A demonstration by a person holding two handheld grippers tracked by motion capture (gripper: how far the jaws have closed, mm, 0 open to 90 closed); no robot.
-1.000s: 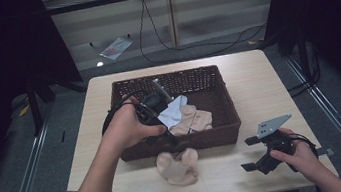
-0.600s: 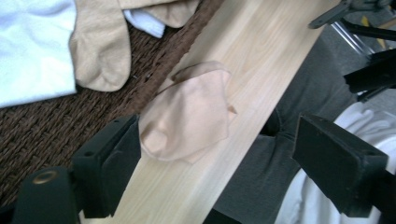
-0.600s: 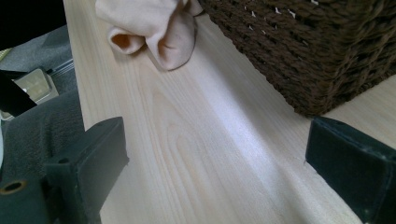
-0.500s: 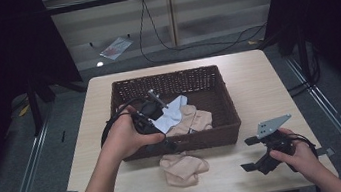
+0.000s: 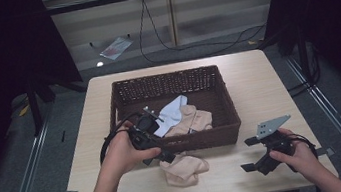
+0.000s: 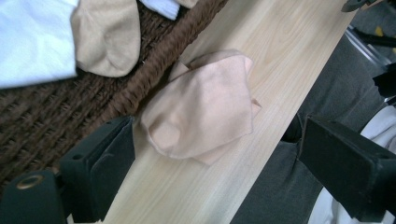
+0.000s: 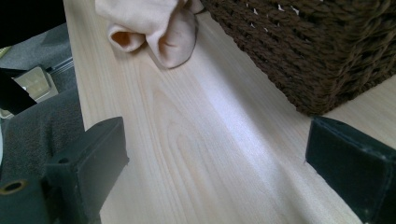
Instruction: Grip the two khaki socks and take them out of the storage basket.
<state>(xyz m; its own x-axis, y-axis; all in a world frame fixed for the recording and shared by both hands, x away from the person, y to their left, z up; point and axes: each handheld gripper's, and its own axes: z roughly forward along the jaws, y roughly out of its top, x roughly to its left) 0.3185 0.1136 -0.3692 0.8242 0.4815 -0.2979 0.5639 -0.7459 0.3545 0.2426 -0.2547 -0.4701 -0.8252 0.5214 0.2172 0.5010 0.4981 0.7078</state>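
A beige sock (image 5: 184, 169) lies crumpled on the table just in front of the brown wicker basket (image 5: 224, 134). My left gripper (image 5: 167, 156) hovers at the basket's front left, right above the sock. In the left gripper view its jaws have just been opening and stand wide, with the sock (image 6: 205, 105) lying untouched on the table between them. Inside the basket are a white cloth (image 5: 173, 111) and another beige sock (image 5: 192, 121). My right gripper (image 5: 252, 157) rests open near the table's front right edge, nothing between its fingers.
The wooden table (image 5: 268, 87) has bare room right of the basket. The basket wall (image 7: 317, 46) rises close ahead of the right gripper. The table's front edge (image 6: 261, 158) runs just beyond the sock. Cables lie on the floor behind.
My left hand has moved down and toward the table's front, away from the basket's inside. The beige sock has settled flatter on the table. The right hand has stayed put.
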